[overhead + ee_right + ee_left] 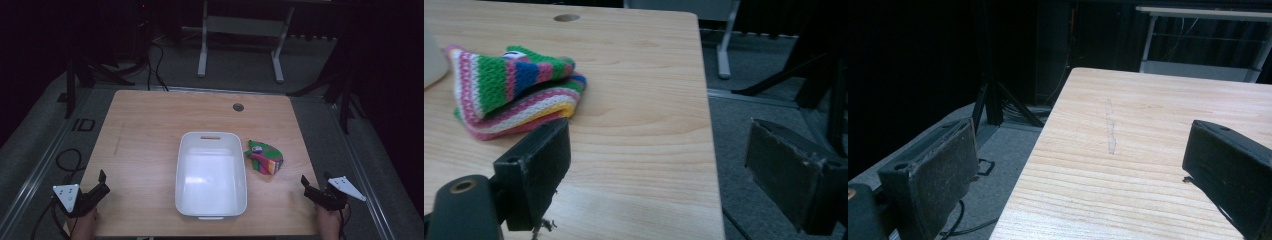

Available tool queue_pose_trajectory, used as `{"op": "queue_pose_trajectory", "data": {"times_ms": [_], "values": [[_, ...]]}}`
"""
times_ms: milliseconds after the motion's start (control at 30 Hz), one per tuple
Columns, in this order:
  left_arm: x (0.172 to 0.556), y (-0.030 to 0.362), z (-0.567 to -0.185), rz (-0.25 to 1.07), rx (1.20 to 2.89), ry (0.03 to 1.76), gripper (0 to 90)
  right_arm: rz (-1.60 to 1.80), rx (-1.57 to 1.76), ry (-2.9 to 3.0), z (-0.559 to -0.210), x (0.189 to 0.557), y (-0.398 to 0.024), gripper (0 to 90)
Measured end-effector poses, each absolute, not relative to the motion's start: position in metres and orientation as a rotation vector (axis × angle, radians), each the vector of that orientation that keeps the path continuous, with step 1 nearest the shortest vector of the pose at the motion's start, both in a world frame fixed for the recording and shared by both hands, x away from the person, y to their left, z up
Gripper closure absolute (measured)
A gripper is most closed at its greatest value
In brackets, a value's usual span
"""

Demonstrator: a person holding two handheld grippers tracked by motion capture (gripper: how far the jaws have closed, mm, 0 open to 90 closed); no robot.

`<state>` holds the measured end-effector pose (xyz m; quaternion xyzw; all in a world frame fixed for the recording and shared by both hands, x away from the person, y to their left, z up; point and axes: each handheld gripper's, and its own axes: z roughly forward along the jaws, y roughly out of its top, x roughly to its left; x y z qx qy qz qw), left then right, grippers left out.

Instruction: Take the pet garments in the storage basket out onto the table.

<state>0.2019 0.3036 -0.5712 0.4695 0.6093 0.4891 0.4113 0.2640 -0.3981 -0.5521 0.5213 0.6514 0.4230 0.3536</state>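
A white rectangular bin [211, 172] sits in the middle of the wooden table [150, 125]. Just right of it lies a folded striped knit cloth [265, 157] in green, pink, blue and yellow, seen close up in the right gripper view as the cloth [511, 90] ahead and left of the jaws. My left gripper [103, 181] hovers open at the table's front left corner, its jaws wide apart [1083, 170] over the table edge. My right gripper [304, 183] is open at the front right corner, empty, with its midpoint [659, 165] near the table's right edge.
A round cable hole [238, 107] marks the table's far side. Beyond the table stands a white metal frame [240, 30]. Cables [70, 160] lie on the grey floor at the left. Dark stands flank both sides.
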Motion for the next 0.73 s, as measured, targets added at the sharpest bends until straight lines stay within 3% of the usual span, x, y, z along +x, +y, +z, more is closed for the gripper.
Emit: {"op": "queue_pose_trajectory", "data": {"times_ms": [733], "values": [[0.202,0.304,-0.571,1.231,1.181,1.529,1.9,1.131,1.422,1.640,-0.557,0.265,-0.406,11.5]]}}
